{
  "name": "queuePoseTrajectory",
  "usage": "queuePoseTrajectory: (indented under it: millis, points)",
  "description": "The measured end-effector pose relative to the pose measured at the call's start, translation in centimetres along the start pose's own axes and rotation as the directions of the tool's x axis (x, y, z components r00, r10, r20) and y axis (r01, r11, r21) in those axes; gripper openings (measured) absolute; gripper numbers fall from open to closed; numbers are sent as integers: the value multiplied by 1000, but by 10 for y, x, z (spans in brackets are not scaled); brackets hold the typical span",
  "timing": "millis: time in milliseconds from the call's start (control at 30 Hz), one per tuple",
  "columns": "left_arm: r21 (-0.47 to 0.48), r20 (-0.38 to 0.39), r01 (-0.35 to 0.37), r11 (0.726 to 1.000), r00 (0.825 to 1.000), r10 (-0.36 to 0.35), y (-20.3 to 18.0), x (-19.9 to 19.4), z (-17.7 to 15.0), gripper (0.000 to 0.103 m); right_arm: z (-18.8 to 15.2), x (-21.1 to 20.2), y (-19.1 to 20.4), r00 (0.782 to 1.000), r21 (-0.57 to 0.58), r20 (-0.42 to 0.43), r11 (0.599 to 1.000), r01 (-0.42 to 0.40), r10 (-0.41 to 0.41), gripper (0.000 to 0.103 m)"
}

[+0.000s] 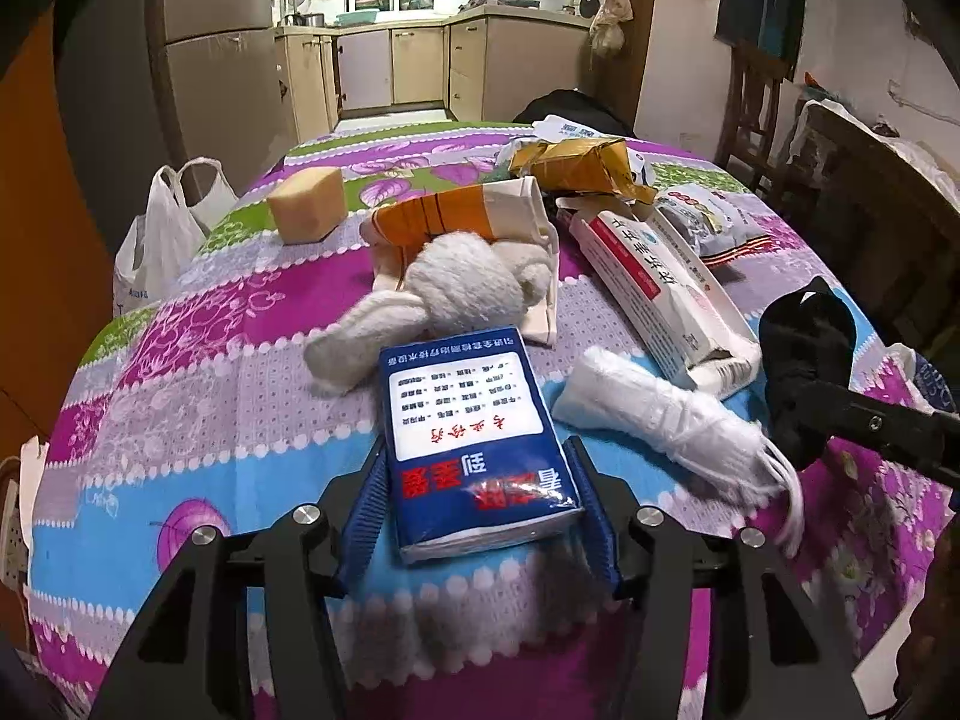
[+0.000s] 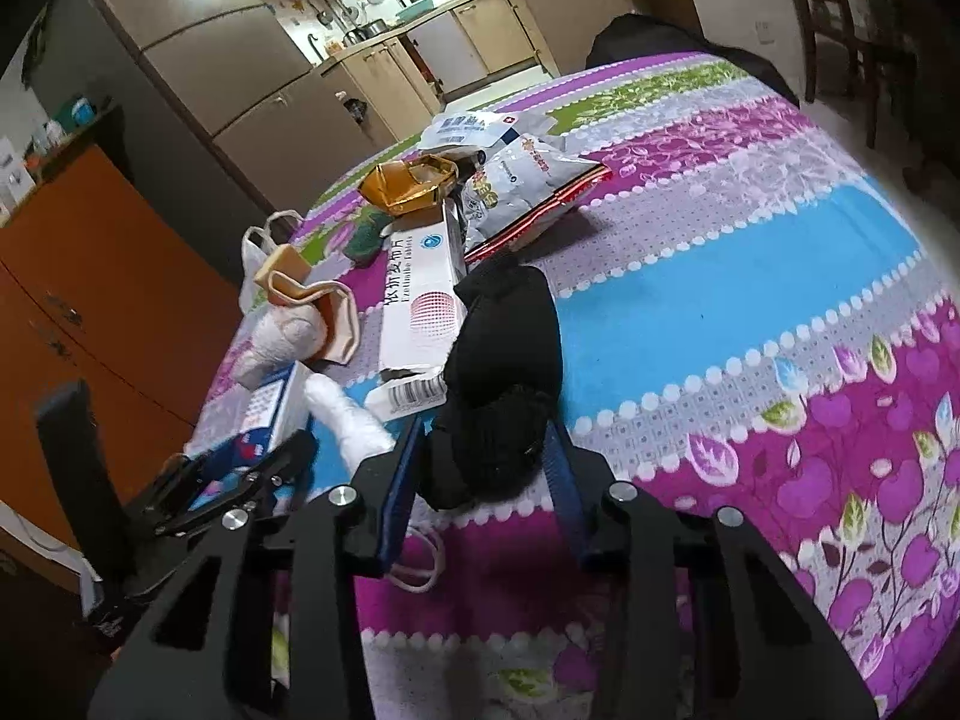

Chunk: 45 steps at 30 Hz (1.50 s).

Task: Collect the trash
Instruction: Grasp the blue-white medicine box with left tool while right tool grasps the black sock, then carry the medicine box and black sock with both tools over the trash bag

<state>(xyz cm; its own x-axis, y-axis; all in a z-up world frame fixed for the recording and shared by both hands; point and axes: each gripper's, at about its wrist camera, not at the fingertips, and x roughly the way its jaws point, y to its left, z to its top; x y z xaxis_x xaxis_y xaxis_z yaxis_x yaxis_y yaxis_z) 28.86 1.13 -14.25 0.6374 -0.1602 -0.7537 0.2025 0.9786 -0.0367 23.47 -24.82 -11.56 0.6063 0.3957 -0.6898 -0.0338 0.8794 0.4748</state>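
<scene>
Right gripper [image 2: 485, 468] clamped on black sock [image 2: 504, 360] over patterned tablecloth [image 2: 750, 276]; white medicine box [image 2: 420, 306] just beside sock, left gripper [image 2: 240, 474] around blue tissue pack [image 2: 273, 414].

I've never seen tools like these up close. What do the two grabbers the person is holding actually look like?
Both look alike. The left gripper and the right gripper each have an angular matte black frame with cut-out slots and round silver bolt heads. Each ends in two flat fingers faced with ribbed blue pads. No cables, markings or sleeves show.
</scene>
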Motion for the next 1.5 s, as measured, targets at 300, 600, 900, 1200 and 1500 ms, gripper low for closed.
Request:
queuePoseTrajectory:
  millis: [300, 600, 900, 1200, 1500]
  points:
    - [-13, 11, 24, 1000, 1000, -24, 5, -44, -8, 57, -10, -42, -3, 999, -3, 34, 1000, -14, 14, 38]
    - [13, 93, 71, 997, 993, -72, -11, -93, 17, 57, -4, -63, -3, 998, -27, 64, 1000, -5, 6, 38]
    - [95, 147, 113, 989, 981, -127, -52, -112, 56, 57, 16, -103, -10, 993, -57, 118, 998, 29, -22, 38]
    - [196, 109, 186, 963, 972, -210, -119, -97, 79, 57, 30, -142, -32, 979, -61, 174, 991, 118, -106, 38]
    - [331, 60, 252, 909, 956, -287, -210, -76, 88, 57, 34, -178, -70, 957, -19, 216, 979, 204, -195, 38]
